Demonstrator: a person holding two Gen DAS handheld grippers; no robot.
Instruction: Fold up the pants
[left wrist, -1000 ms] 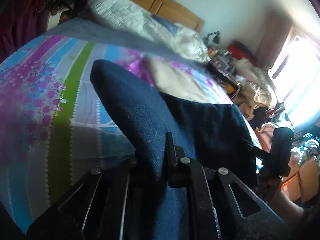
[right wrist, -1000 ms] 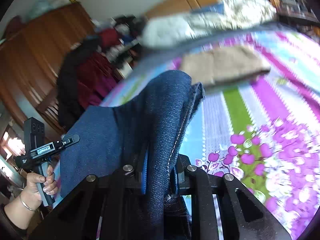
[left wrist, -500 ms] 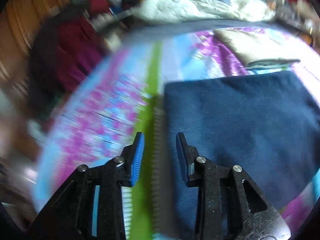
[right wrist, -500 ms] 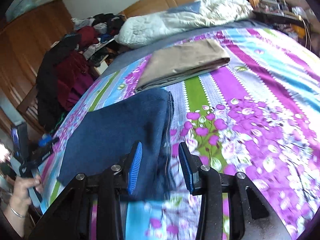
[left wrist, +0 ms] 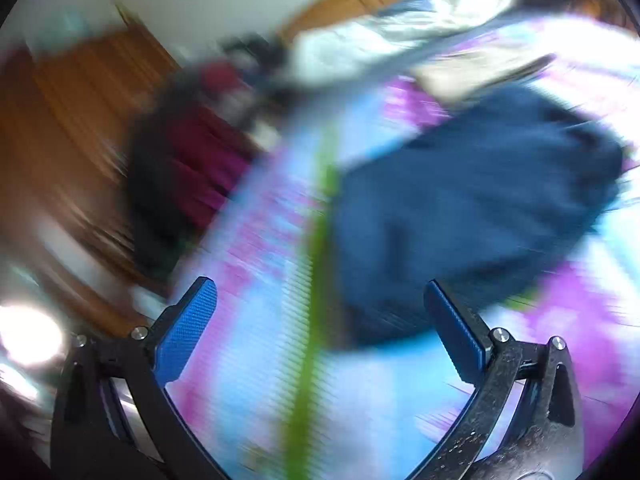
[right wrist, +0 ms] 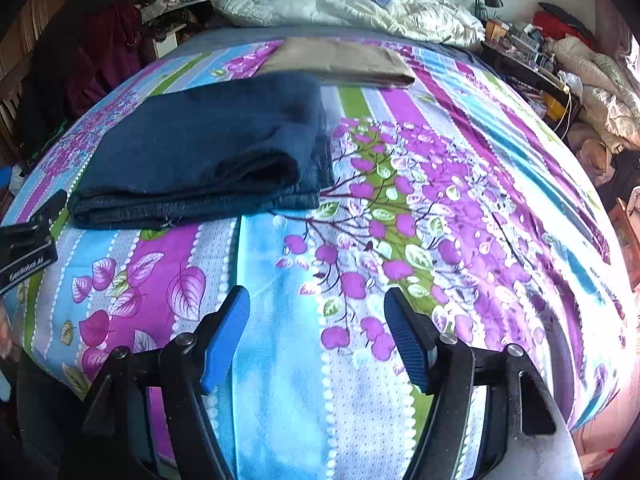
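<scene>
On the flowered bed (right wrist: pixel 400 208), the folded pants (right wrist: pixel 208 152) are lying released beside tan clothing (right wrist: pixel 340 60); both the left gripper (left wrist: pixel 320 320) and right gripper (right wrist: pixel 316 332), now spread wider, are pulling back empty.

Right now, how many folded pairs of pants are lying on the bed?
2. The dark blue jeans lie folded on the left of the bedspread; the tan pants lie folded just behind them, near the pillows. Others may be hidden.
</scene>
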